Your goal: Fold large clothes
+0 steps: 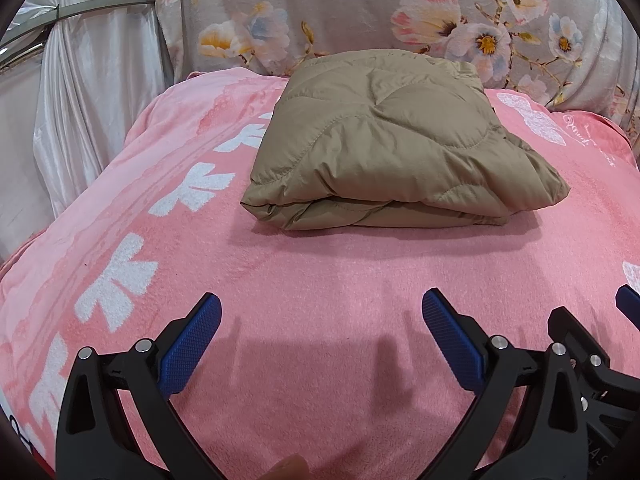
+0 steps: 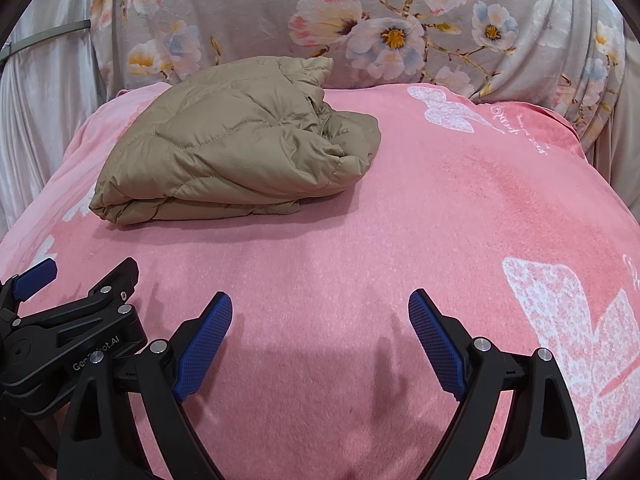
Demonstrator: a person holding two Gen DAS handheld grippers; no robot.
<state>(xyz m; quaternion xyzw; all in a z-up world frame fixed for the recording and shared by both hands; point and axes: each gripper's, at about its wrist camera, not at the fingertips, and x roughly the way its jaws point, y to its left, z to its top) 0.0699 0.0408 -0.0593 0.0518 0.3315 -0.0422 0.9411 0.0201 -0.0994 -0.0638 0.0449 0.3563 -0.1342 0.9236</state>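
A: The tan quilted puffer jacket (image 1: 384,148) lies folded into a thick bundle on the pink fleece blanket with white flower prints (image 1: 320,288), toward the far side, near the grey floral cover (image 1: 360,4) behind it.

B: And the tools? The left tool (image 1: 320,332) has its blue pads spread wide, gripping nothing, hovering above the blanket well short of the jacket.

A: Same for the right tool (image 2: 320,328): jaws wide apart, empty, just beside the left one.

B: Looks nearly done to me. What's the risk?

A: That right end of the bundle is bunched and puffy. The padding could spring the fold open, or a careless nudge could slide the slick layers apart.

B: Any boxes or baskets for it?

A: None in view, just bedding.
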